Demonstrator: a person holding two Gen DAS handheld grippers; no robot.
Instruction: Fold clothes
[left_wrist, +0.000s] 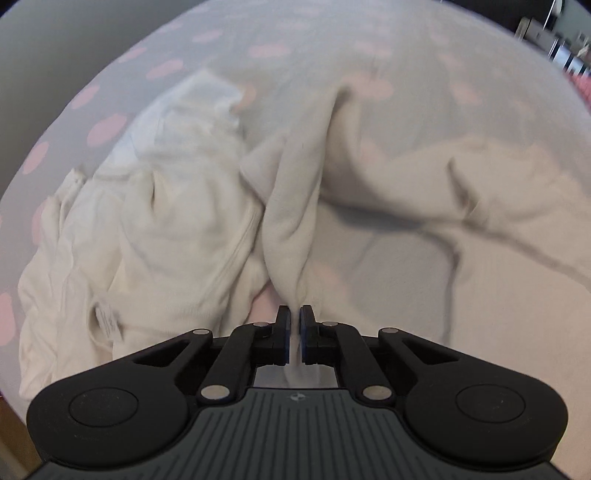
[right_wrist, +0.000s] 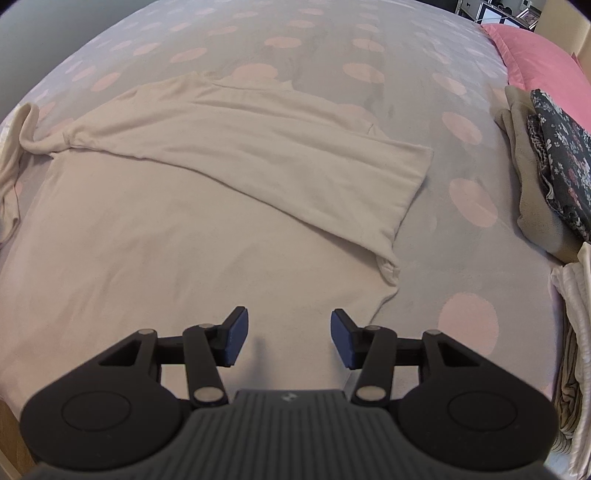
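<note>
Meanwhile, a Sleeve Is Caught as Folding Gets Under Way

Meanwhile, on a grey bedspread (right_wrist: 424, 229) dotted with pink, the left gripper (left_wrist: 295, 325) stands pressed together on a ridge of the cream top (right_wrist: 155, 236), pinching a bunched strip, probably a sleeve, that rises toward the far side. The right gripper (right_wrist: 289, 334) hangs spread above the garment's flat body near its right edge, with nothing between the pads, likely placed to take a second hold. One sleeve (right_wrist: 295, 162) already lies folded across the chest (its cuff pointing near and right). A crumpled white garment (left_wrist: 147, 221) sits just left of the pinched strip, apparently awaiting its turn. At far right a stack of folded clothes (right_wrist: 546, 166) rests beside a pink pillow (right_wrist: 535, 51).
</note>
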